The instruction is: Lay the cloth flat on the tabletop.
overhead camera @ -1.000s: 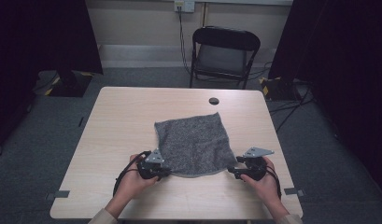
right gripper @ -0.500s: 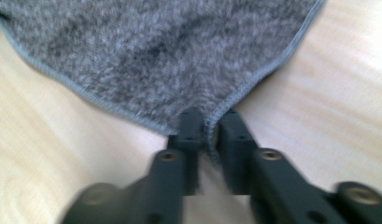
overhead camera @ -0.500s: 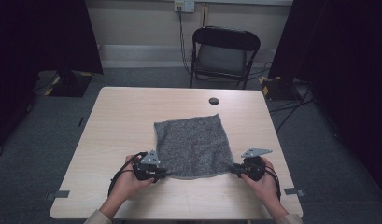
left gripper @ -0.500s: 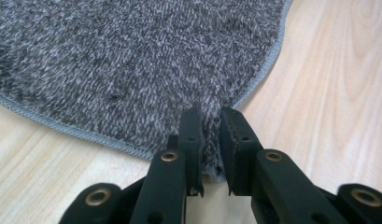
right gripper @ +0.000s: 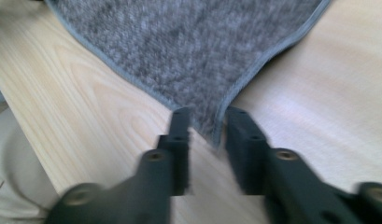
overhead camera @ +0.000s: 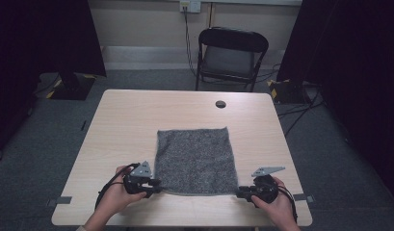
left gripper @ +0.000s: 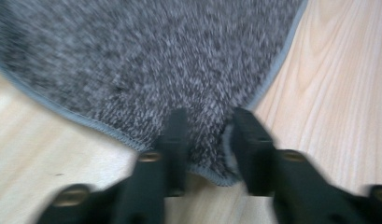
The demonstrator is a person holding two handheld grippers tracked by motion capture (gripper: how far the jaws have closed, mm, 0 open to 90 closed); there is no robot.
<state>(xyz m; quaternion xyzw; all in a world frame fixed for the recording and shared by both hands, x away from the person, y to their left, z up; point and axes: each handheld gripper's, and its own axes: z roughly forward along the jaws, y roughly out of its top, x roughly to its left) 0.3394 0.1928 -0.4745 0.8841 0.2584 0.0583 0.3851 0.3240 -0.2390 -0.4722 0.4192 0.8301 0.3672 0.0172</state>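
Observation:
A grey knitted cloth [overhead camera: 194, 156] lies flat and spread out on the near half of the wooden table [overhead camera: 127, 125]. My left gripper [overhead camera: 158, 185] is at its near left corner and my right gripper [overhead camera: 239, 194] at its near right corner, each held in a hand. In the left gripper view the hemmed cloth [left gripper: 156, 56] corner lies between the parted jaws of the left gripper [left gripper: 205, 135], which have just been opening. In the right gripper view the tip of the cloth [right gripper: 188, 42] sits in the gap of the right gripper [right gripper: 207, 128], whose jaws have also just been opening.
A small black round object [overhead camera: 220, 104] sits on the table's far side. A black folding chair [overhead camera: 231, 53] stands behind the table. Bare wood runs left and right of the cloth.
Both hands have drawn apart and toward the table's near edge. The cloth now lies squarer and flatter. Both pairs of jaws have parted off the corners.

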